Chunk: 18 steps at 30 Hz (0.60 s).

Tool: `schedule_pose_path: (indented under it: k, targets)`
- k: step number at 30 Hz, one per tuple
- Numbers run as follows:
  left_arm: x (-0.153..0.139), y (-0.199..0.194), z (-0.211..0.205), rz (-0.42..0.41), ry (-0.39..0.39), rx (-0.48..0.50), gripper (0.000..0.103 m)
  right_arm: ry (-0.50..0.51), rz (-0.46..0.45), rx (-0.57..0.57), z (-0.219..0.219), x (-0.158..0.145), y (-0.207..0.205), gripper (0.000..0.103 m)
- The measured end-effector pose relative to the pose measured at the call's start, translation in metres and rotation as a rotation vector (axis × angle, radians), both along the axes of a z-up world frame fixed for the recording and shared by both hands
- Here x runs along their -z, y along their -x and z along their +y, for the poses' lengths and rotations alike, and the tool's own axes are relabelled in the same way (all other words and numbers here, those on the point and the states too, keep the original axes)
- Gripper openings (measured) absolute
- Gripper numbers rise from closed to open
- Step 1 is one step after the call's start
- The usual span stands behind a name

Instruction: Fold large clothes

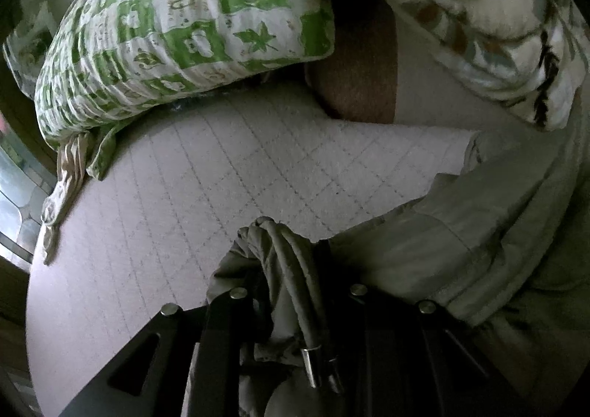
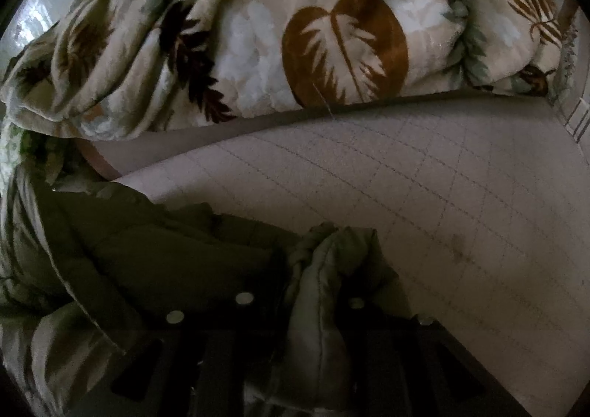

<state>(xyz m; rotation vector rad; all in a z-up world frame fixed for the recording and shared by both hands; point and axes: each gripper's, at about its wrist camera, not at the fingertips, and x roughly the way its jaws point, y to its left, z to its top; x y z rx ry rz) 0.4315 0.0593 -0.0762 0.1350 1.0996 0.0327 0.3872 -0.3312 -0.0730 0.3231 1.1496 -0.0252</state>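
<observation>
Both tools clamped on the olive puffer jacket: left tool pinches drawcord edge, right tool a padded fold. Jacket lies on quilted mattress, stretched btwn them.

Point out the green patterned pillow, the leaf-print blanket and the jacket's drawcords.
green patterned pillow (image 1: 191, 22): left wrist view, its top face.
leaf-print blanket (image 2: 344, 48): right wrist view, brown leaf.
drawcords (image 1: 295, 280): left wrist view, mid-length.

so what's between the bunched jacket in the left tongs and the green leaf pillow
Only bare quilted mattress lies between the jacket and the green pillow, as the left wrist view shows.
</observation>
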Motion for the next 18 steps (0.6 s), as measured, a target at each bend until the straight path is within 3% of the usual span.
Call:
schedule_pose_path:
  k: [7,10,13,14,15,16,18]
  targets:
    - [-0.027,0.009,0.011,-0.012,0.058,-0.029,0.028,-0.094,-0.052,0.065,-0.015,-0.022,0.015,0.024]
    - [-0.040,0.012,0.012,-0.009,0.077,-0.030,0.038,-0.112,-0.064,0.068,-0.017,-0.035,0.019,0.027]
    - [-0.060,0.016,0.014,-0.038,0.071,-0.031,0.059,-0.110,-0.072,0.053,-0.017,-0.049,0.024,0.030]
    - [-0.070,0.019,0.014,-0.065,0.048,-0.036,0.077,-0.109,-0.076,0.047,-0.017,-0.053,0.026,0.031]
    - [-0.077,0.020,0.016,-0.086,0.034,-0.040,0.081,-0.111,-0.081,0.044,-0.016,-0.057,0.028,0.032]
    - [-0.084,0.022,0.018,-0.104,0.032,-0.042,0.081,-0.117,-0.085,0.044,-0.017,-0.061,0.030,0.036]
    - [-0.094,0.023,0.023,-0.110,0.046,-0.050,0.081,-0.150,-0.104,0.043,-0.018,-0.068,0.033,0.061]
